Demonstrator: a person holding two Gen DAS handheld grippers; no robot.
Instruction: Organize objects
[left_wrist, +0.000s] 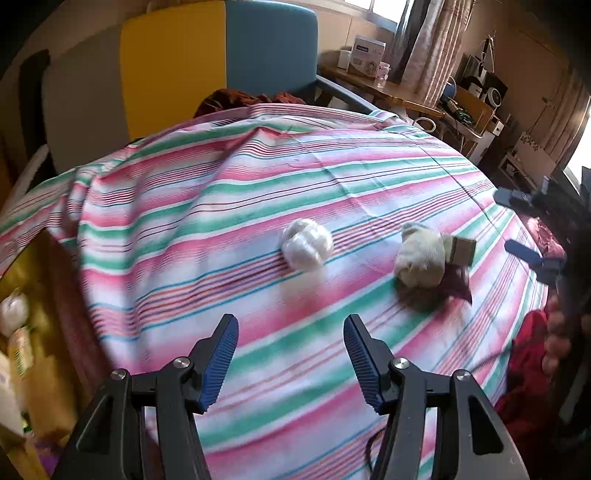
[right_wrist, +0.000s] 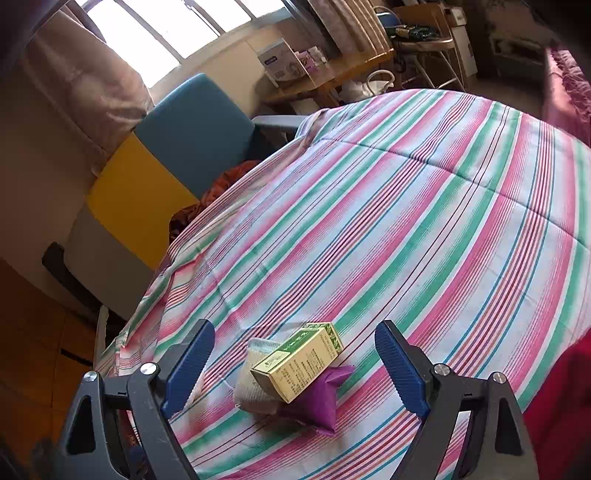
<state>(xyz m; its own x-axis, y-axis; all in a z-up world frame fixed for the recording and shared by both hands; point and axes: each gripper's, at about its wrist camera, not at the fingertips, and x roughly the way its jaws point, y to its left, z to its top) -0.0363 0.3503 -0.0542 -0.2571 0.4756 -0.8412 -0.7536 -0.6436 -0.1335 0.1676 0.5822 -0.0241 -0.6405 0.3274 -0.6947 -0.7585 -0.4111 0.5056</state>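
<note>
A white balled sock (left_wrist: 307, 244) lies on the striped bedsheet (left_wrist: 332, 166) ahead of my open, empty left gripper (left_wrist: 291, 354). To its right a cream sock bundle (left_wrist: 419, 262) rests on a purple pouch (left_wrist: 458, 282), with a small yellow-green box (left_wrist: 460, 249) against it. In the right wrist view the box (right_wrist: 299, 360) lies on the purple pouch (right_wrist: 325, 400) and a pale folded cloth (right_wrist: 251, 384), just ahead of my open right gripper (right_wrist: 294, 369). The right gripper also shows at the left wrist view's right edge (left_wrist: 524, 225).
A container at the bed's left side holds white and yellow items (left_wrist: 16, 332). A yellow and blue headboard (left_wrist: 218, 55) stands behind the bed. A cluttered wooden table (left_wrist: 373, 85) and shelves stand beyond. Red fabric (left_wrist: 528, 373) lies at the right edge.
</note>
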